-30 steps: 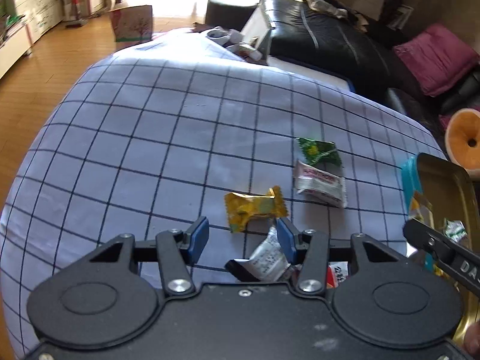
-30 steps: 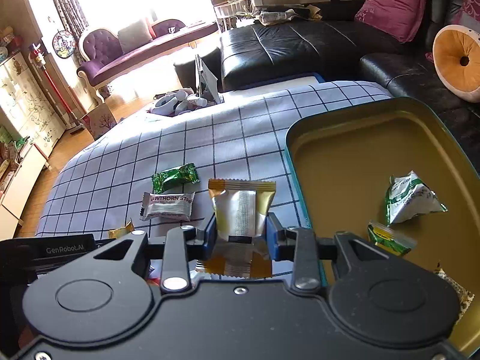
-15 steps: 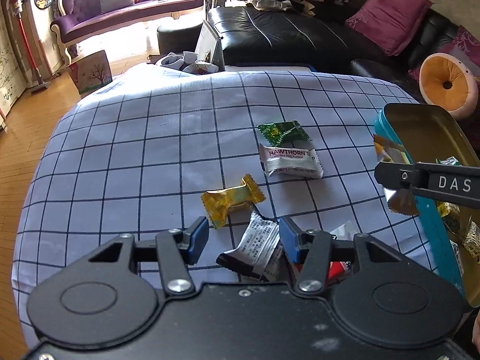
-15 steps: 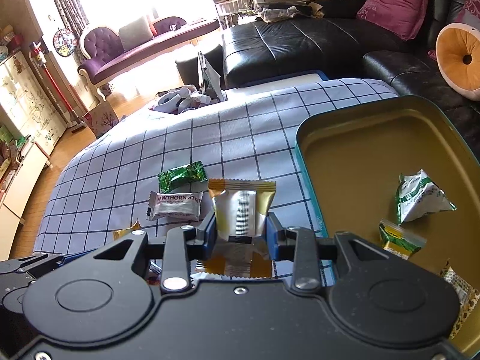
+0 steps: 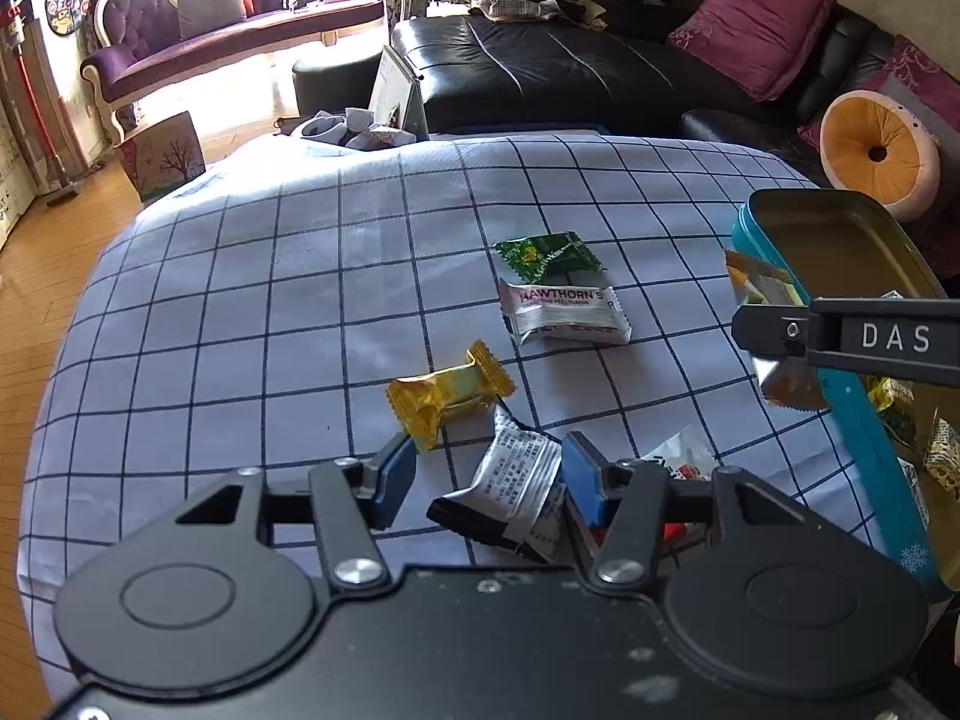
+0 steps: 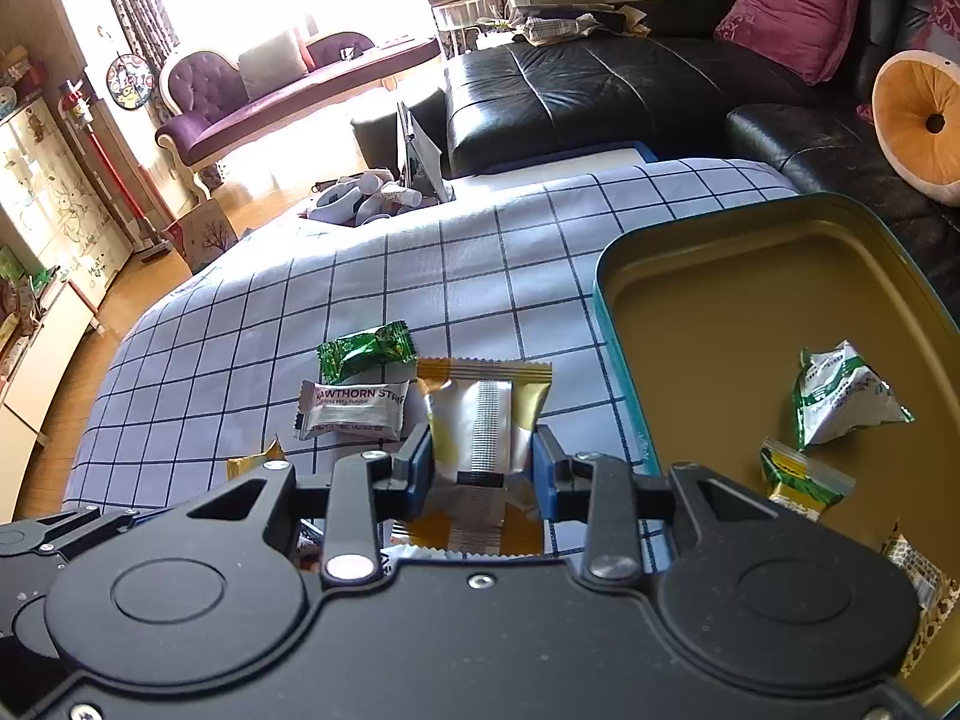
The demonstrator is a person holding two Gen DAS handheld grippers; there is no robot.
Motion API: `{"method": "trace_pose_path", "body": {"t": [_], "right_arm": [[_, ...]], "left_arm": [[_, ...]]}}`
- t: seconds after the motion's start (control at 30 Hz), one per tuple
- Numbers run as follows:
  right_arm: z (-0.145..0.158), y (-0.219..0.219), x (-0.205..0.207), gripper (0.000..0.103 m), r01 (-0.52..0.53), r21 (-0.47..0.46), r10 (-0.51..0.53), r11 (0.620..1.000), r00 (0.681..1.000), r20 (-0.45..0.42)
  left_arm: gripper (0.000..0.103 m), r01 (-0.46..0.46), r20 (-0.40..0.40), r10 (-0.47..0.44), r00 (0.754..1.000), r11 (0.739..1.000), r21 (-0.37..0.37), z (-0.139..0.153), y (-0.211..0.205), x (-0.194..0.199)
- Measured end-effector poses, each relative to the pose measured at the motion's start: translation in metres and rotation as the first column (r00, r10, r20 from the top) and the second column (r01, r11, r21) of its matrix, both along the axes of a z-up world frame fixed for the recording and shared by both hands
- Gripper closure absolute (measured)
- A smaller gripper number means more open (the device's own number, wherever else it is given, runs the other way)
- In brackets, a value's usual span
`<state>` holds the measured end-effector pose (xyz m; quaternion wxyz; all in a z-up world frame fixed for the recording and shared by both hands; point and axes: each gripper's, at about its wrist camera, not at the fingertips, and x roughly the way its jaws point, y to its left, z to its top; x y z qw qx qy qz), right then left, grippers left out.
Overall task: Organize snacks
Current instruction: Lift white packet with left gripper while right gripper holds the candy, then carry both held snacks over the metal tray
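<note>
My right gripper (image 6: pixel 482 471) is shut on a gold and silver packet (image 6: pixel 480 414), held above the checked cloth just left of the teal tin (image 6: pixel 606 306). The tin holds several snacks, among them a green and white packet (image 6: pixel 840 402). My left gripper (image 5: pixel 486 477) is open low over the cloth, with a white and black packet (image 5: pixel 510 480) between its fingers. A yellow candy (image 5: pixel 447 393), a white hawthorn bar (image 5: pixel 564 312) and a green packet (image 5: pixel 546 255) lie ahead of it. The right gripper shows at the right of the left wrist view (image 5: pixel 780 330).
A red and white packet (image 5: pixel 678 459) lies right of my left gripper. The checked cloth (image 5: pixel 270 276) covers the table. A black sofa (image 5: pixel 540 78), a pink cushion (image 5: pixel 756 24) and an orange round cushion (image 5: pixel 876 153) stand beyond the far edge.
My left gripper has swung right and pulled back a little, still open over the white and black packet. My right gripper has moved slightly toward the tin with its packet.
</note>
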<state>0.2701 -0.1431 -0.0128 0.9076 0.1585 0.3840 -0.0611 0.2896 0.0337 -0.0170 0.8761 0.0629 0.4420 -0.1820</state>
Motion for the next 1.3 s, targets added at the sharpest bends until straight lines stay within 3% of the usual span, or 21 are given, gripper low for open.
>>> {"method": "trace_pose_path", "body": {"t": [0.33, 0.4, 0.5, 0.7, 0.93, 1.3], "right_arm": [[0.000, -0.002, -0.001, 0.060, 0.001, 0.000, -0.001, 1.000, 1.000, -0.001], [-0.001, -0.002, 0.000, 0.060, 0.002, -0.002, -0.002, 1.000, 1.000, -0.001], [-0.001, -0.002, -0.001, 0.060, 0.011, -0.007, -0.011, 1.000, 1.000, -0.001], [0.000, -0.006, -0.002, 0.060, 0.027, -0.015, -0.027, 1.000, 0.999, 0.017], [0.008, -0.021, -0.012, 0.060, 0.078, -0.038, -0.076, 0.996, 0.996, 0.040], [0.037, -0.073, -0.044, 0.060, 0.230, -0.075, -0.223, 0.970, 0.970, 0.095]], "left_arm": [[0.042, 0.029, 0.028, -0.031, 0.999, 0.997, 0.065, -0.004, -0.006, -0.004], [0.045, 0.040, -0.021, -0.039, 0.999, 0.999, 0.035, -0.007, -0.006, 0.001], [0.067, 0.043, -0.064, -0.044, 0.997, 0.999, -0.024, -0.008, -0.002, 0.005], [0.079, -0.081, -0.044, 0.079, 0.996, 0.995, -0.054, 0.003, 0.010, 0.010], [0.079, -0.117, 0.015, 0.120, 0.993, 0.986, -0.118, 0.024, 0.006, 0.004], [0.079, 0.038, 0.049, -0.026, 0.998, 0.966, -0.257, 0.049, -0.052, -0.024]]}}
